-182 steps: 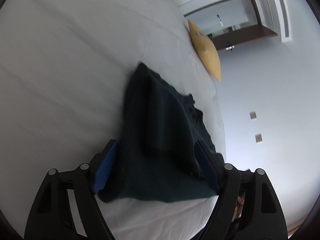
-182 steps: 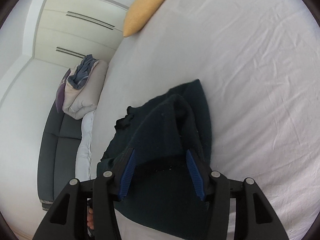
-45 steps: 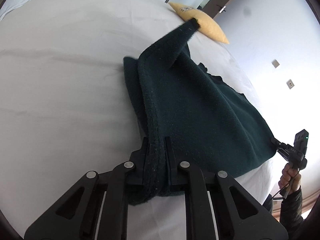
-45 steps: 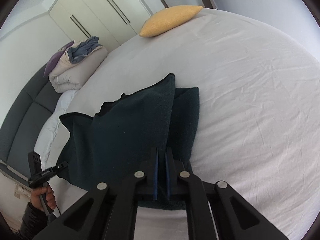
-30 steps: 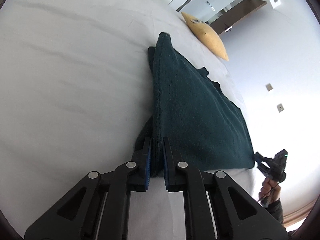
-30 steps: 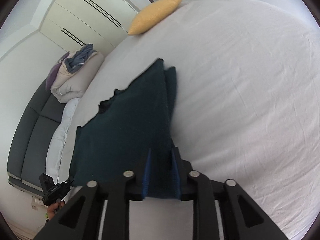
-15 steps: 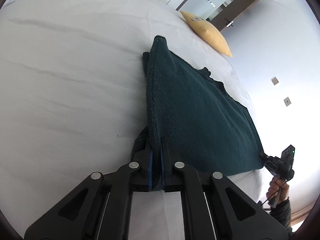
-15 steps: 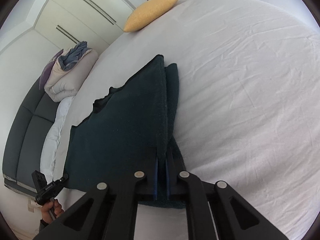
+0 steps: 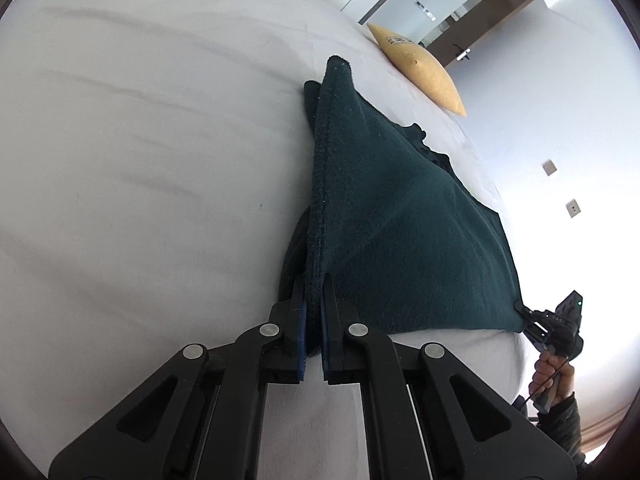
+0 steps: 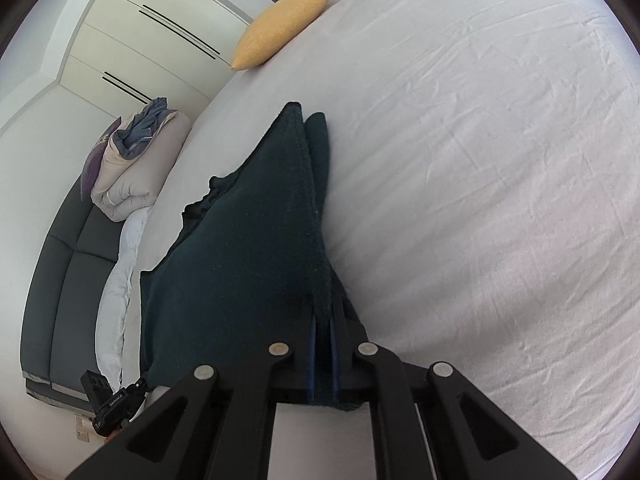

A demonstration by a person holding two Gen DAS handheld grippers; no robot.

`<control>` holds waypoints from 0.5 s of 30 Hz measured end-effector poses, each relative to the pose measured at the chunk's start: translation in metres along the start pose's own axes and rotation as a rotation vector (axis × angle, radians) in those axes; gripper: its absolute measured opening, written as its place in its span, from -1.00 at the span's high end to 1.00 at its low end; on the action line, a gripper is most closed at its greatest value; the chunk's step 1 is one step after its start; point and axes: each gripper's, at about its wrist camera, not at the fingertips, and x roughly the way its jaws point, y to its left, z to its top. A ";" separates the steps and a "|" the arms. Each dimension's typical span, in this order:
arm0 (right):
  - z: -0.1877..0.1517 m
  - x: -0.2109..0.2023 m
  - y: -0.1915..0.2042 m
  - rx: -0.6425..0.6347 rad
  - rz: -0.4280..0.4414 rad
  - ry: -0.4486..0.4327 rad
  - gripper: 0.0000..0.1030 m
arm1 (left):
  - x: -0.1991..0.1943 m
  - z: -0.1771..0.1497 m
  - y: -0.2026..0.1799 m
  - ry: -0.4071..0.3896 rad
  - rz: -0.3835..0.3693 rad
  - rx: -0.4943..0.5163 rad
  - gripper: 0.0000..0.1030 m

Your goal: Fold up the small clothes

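- White bed sheet (image 10: 480, 200), creased
- Yellow cushion (image 10: 280, 28) at far edge of bed
- Pale wardrobe doors (image 10: 132, 52)
- Grey sofa (image 10: 60, 288) bearing bundled bedding (image 10: 132, 168)
- Wall switches (image 9: 550, 168)

1 dark green garment (image 9: 400, 216), 2 grippers, 1 yellow pillow (image 10: 280, 26), 1 bed (image 10: 480, 160), 1 bundle of bedding (image 10: 136, 156)

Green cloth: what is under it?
Under the green cloth lies the white bed sheet. A second dark layer peeks out beneath its edge. Anything under the middle is covered.
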 end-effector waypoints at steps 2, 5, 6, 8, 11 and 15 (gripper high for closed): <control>-0.001 0.002 -0.004 0.001 -0.002 -0.001 0.88 | -0.001 -0.002 0.002 -0.012 -0.005 -0.008 0.93; -0.002 0.001 -0.005 -0.004 -0.008 -0.009 0.88 | -0.002 -0.004 0.003 -0.019 -0.015 -0.016 0.93; -0.002 -0.001 -0.005 -0.005 -0.014 -0.012 0.88 | -0.004 -0.004 0.004 -0.020 -0.020 -0.019 0.93; -0.003 -0.006 0.002 -0.016 -0.031 -0.019 0.88 | -0.006 -0.003 0.003 -0.020 -0.021 -0.013 0.93; -0.002 -0.002 0.003 -0.029 -0.051 -0.012 0.88 | -0.001 -0.003 0.008 -0.008 -0.022 -0.022 0.92; 0.000 0.004 -0.006 -0.011 -0.032 0.001 0.91 | 0.003 0.000 0.014 -0.001 -0.047 -0.035 0.91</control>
